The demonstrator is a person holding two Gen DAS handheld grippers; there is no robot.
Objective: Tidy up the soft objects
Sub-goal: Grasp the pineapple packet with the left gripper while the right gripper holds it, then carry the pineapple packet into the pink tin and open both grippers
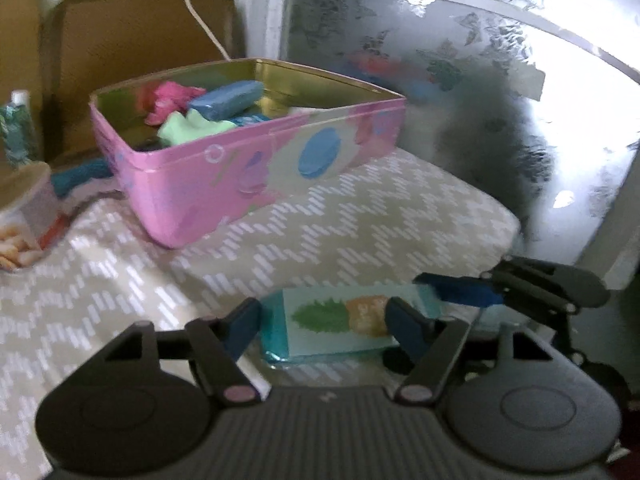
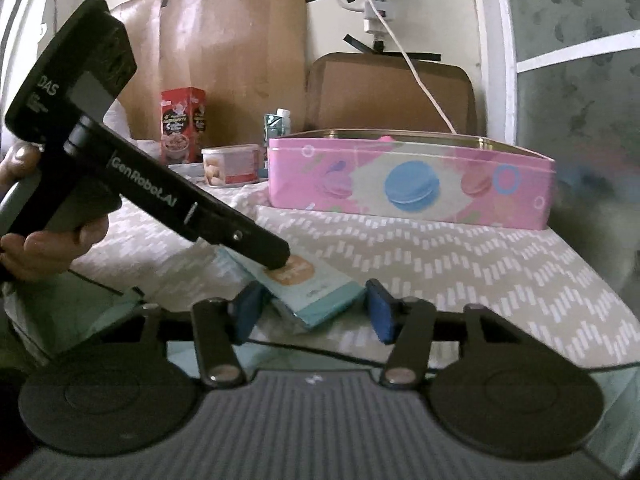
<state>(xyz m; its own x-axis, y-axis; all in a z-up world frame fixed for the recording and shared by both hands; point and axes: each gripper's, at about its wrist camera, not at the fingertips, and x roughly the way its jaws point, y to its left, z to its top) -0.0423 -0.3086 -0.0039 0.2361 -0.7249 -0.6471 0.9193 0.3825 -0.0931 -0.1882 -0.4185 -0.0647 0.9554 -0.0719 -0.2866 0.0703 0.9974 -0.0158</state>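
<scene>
— While both grippers crowd the pineapple-print packet [image 1: 340,322], which step do you log?
— Pickup, I judge. The packet lies flat on the chevron cloth [image 1: 360,216], near its front edge, well short of the pink tin [image 1: 224,168].
— Left gripper [image 1: 322,326]?
— Wide apart, one pad on each side of the packet, no squeeze visible. Right gripper [image 2: 314,312] also wide, straddling the packet's near end.
— Next move?
— Likely one gripper closes across the packet, lifts, and carries it over the tin's rim; the wrapper looks slick, so a centred pinch seems wise.
— What differs between views?
— Left wrist view looks into the tin: pink, blue and green soft pieces [image 1: 208,110] already inside. Right wrist view shows only its wall, but adds the left tool's tip pressed on the packet, and the hand [image 2: 48,240] holding it.
</scene>
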